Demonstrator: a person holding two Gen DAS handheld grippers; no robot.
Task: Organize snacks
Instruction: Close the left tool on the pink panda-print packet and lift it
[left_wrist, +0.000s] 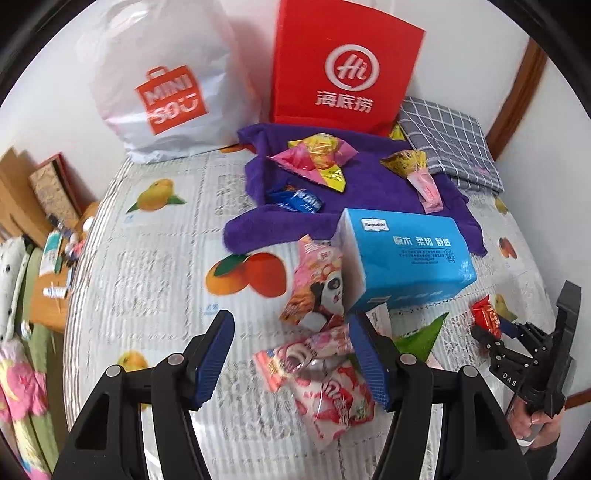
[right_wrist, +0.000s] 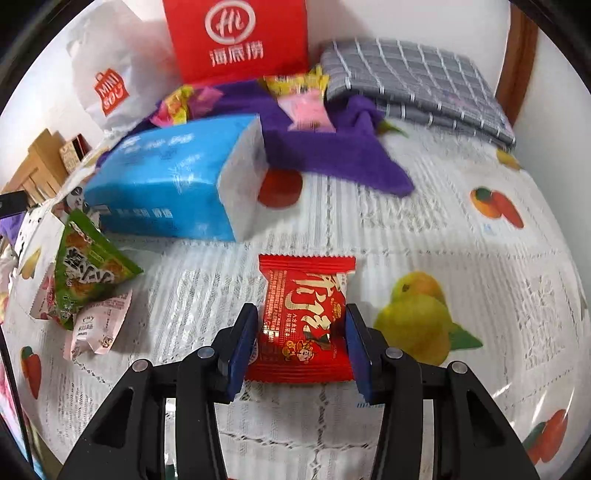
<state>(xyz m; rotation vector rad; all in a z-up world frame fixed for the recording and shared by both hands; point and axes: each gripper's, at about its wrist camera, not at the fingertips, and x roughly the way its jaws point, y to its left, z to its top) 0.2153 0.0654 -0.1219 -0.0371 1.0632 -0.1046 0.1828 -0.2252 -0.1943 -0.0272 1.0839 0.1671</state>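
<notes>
My right gripper (right_wrist: 301, 317) is shut on a red snack packet (right_wrist: 304, 317), held between both pads just above the tablecloth; it also shows in the left wrist view (left_wrist: 487, 319). My left gripper (left_wrist: 291, 332) is open and empty, above pink strawberry snack packets (left_wrist: 325, 384). A pink panda packet (left_wrist: 316, 288) leans on a blue tissue pack (left_wrist: 402, 254). A green triangular packet (right_wrist: 86, 266) and a small pink packet (right_wrist: 98, 325) lie left of the right gripper. More snacks, pink-yellow (left_wrist: 317, 158) and blue (left_wrist: 299, 201), lie on a purple towel (left_wrist: 369, 192).
A white Miniso bag (left_wrist: 162, 85) and a red paper bag (left_wrist: 340, 70) stand at the back against the wall. A folded grey checked cloth (left_wrist: 447, 140) lies at the back right. A wooden shelf with small items (left_wrist: 55, 266) is beyond the left edge.
</notes>
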